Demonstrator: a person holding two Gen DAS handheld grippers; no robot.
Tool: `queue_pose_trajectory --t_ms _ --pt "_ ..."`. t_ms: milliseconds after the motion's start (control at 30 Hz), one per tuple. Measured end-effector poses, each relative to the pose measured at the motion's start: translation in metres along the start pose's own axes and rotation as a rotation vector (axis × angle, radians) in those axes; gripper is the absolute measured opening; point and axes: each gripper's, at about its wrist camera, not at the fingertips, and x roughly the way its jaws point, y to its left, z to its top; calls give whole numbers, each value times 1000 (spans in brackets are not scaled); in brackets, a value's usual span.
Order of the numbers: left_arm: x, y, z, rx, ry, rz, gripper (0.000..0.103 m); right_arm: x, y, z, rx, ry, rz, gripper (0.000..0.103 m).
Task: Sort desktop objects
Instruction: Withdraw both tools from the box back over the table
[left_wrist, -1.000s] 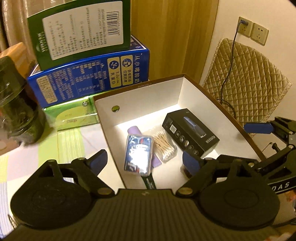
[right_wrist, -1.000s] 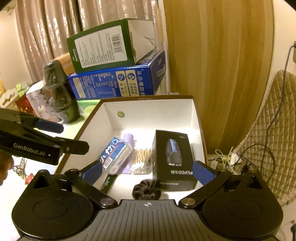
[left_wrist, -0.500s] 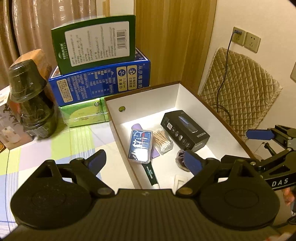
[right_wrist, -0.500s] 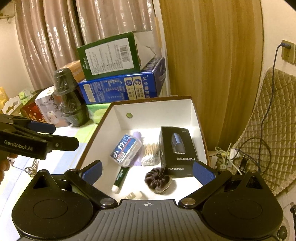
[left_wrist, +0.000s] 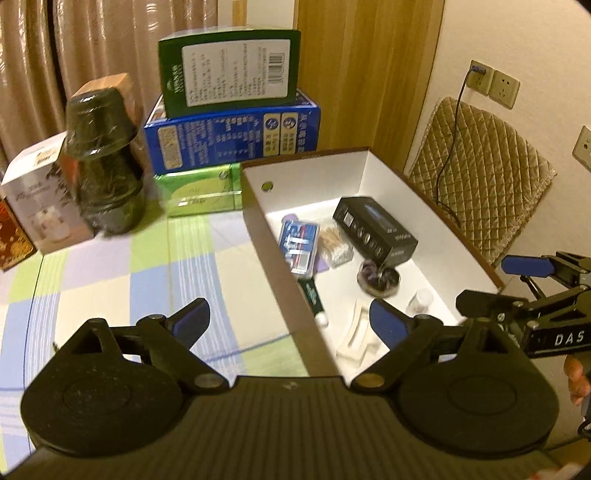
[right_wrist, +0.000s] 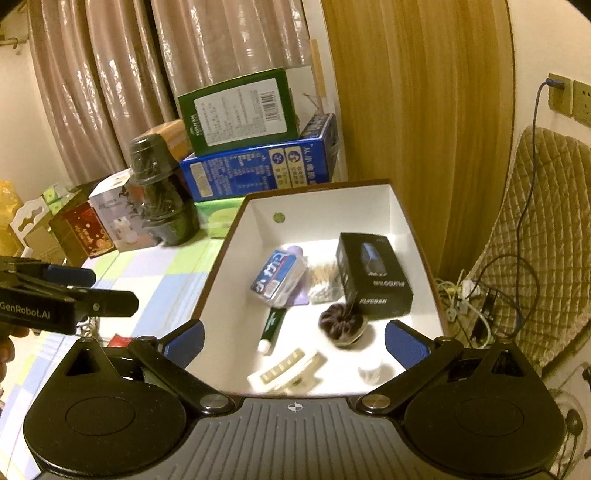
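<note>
- Closest to me are two grippers, each in a person's hand. The left gripper (left_wrist: 288, 321) has its blue pads spread wide with nothing between them; it hangs over the near left wall of the box and the tablecloth.
- The right gripper (right_wrist: 293, 341) is just as wide apart and empty, held above the near end of the box.
- The one open box (right_wrist: 413, 221), white inside with a brown rim, lies on the checked tablecloth (left_wrist: 110, 273) and holds all the sorted things.
- Nearest inside it I count one cream hair claw (right_wrist: 284, 373) and one small clear cap-like piece (right_wrist: 371, 373), too blurred to name.
- Beyond them: one dark scrunchie (right_wrist: 341, 326) and one green tube (right_wrist: 273, 325) with a white cap.
- Further in: one blue packet (right_wrist: 279, 278) lying over one purple item (right_wrist: 295, 251), one clear pack of cotton swabs (right_wrist: 325, 282), and one black carton (right_wrist: 373, 277), the swabs between packet and carton.
- One round hole (right_wrist: 278, 217) shows in the far wall.
- Behind the box stand three stacked cartons: one light green carton (left_wrist: 199, 192) at the bottom, one blue carton (left_wrist: 232, 133) on it, one dark green carton (left_wrist: 229, 72) on top.
- Left of the stack: one dark wrapped jar (left_wrist: 103, 162) and one white box (left_wrist: 40, 195) beside it.
- At the back hang curtains (right_wrist: 110, 74); off to the right is one quilted cushion (left_wrist: 480, 177) with two wall sockets (left_wrist: 495, 83) above.
</note>
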Motion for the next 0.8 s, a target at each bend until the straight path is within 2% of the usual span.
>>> queue_pose_trajectory --t_ms 367,800 --pt "-33 21 -45 -12 37 5 91 -16 37 -33 22 44 -5 101" --pt "-61 57 -88 -27 87 18 91 -13 97 -68 0 125 29 101"
